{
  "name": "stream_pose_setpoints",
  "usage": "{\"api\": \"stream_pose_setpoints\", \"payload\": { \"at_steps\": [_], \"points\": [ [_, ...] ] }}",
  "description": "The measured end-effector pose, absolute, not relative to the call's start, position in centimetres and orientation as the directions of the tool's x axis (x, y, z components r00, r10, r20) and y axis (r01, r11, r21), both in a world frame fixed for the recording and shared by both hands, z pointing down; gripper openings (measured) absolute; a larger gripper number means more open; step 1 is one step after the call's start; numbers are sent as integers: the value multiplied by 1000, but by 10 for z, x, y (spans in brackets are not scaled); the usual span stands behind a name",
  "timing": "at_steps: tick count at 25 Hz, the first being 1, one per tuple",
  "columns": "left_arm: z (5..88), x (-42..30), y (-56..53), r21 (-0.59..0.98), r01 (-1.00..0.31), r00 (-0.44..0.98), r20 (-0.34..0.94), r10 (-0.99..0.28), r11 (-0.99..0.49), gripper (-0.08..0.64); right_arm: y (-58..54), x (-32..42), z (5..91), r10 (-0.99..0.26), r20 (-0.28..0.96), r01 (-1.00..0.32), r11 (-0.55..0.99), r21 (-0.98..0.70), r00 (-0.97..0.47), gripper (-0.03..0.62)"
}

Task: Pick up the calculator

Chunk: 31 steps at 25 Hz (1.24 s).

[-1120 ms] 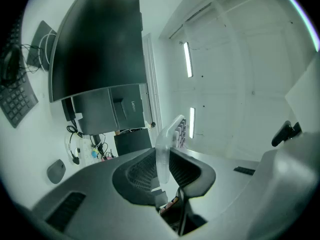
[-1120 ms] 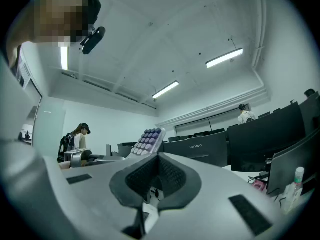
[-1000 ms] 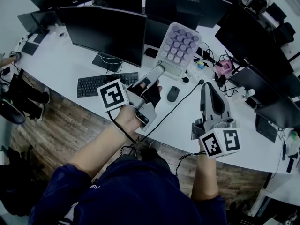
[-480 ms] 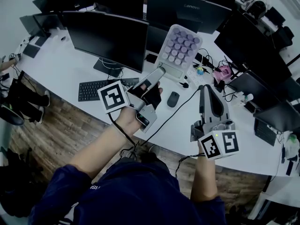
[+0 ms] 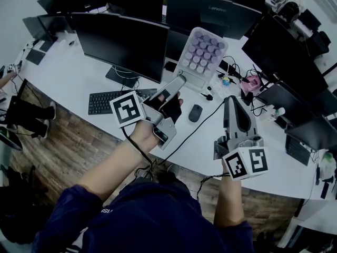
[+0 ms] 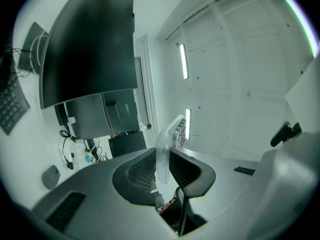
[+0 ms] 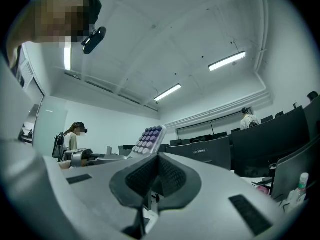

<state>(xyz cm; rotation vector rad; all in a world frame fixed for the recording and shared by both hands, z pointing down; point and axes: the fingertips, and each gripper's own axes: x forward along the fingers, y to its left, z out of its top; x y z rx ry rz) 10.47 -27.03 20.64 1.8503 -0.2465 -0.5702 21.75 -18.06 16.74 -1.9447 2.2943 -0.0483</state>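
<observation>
Head camera steeply down over desk (image 5: 68,73); gripper cameras low along jaws; calculator (image 5: 202,54) common to all.

White desk (image 5: 68,74) with keyboard (image 5: 99,102), mouse (image 5: 194,112)

top (image 5: 147,220): navy | left hand (image 5: 158,112): black glove | left claw (image 5: 180,81), right claw (image 5: 232,100): grey, black-white marker cubes (image 5: 126,108)
</observation>
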Motion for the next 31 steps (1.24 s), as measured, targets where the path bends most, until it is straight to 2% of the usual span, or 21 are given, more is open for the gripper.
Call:
{"api": "stream_pose_setpoints", "payload": {
  "at_steps": [31],
  "points": [
    [219,110,-269,940,87,863,-236,-446,-328,99,-182,224,178,-985,-59,-979,168,-118,-162,2]
  ]
}}
